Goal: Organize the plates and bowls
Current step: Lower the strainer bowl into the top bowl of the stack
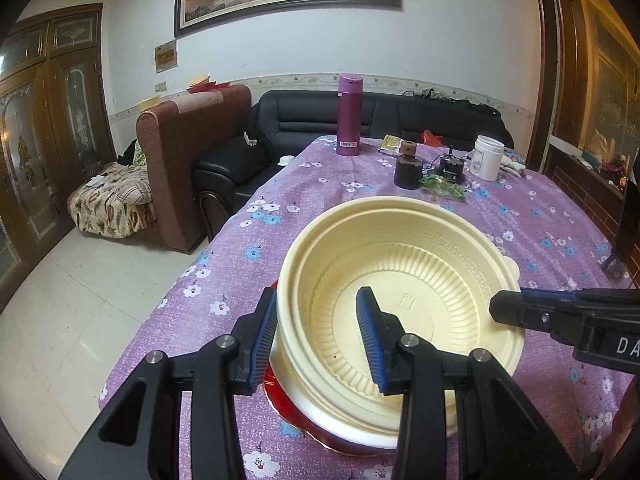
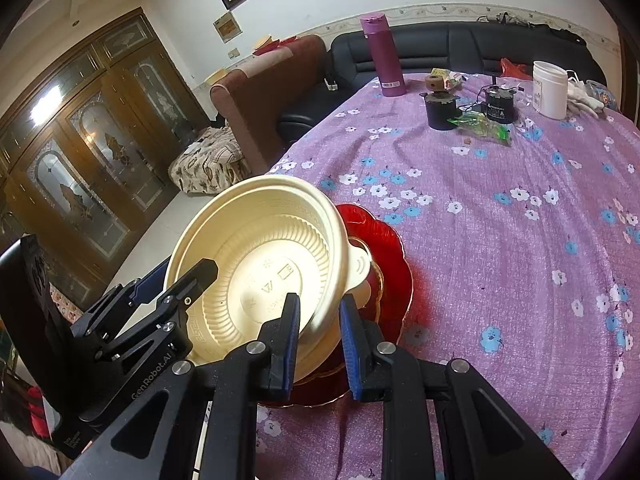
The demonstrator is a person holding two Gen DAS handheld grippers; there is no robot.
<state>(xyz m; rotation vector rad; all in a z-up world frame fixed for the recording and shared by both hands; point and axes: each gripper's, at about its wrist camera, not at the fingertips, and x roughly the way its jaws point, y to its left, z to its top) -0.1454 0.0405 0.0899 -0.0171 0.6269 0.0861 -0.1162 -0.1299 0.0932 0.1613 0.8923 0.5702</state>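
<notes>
A cream plastic bowl [image 1: 404, 304] sits tilted on another cream bowl, both stacked on a red plate [image 1: 296, 412] on the purple floral tablecloth. My left gripper [image 1: 320, 340] is open and straddles the near left rim, one finger outside, one inside the bowl. The right gripper's finger [image 1: 520, 310] rests on the bowl's right rim. In the right wrist view the top bowl [image 2: 260, 264] leans left over the red plate [image 2: 384, 248]. My right gripper [image 2: 320, 344] is open and straddles the bowl's rim. The left gripper [image 2: 160, 304] shows at the far rim.
At the table's far end stand a magenta flask [image 1: 349, 114], a dark jar [image 1: 408, 170], a black canister [image 1: 452, 168], a white tub [image 1: 488, 158] and a green wrapper [image 1: 444, 188]. The table edge [image 1: 176, 280] drops off left of the bowls. Sofas stand beyond.
</notes>
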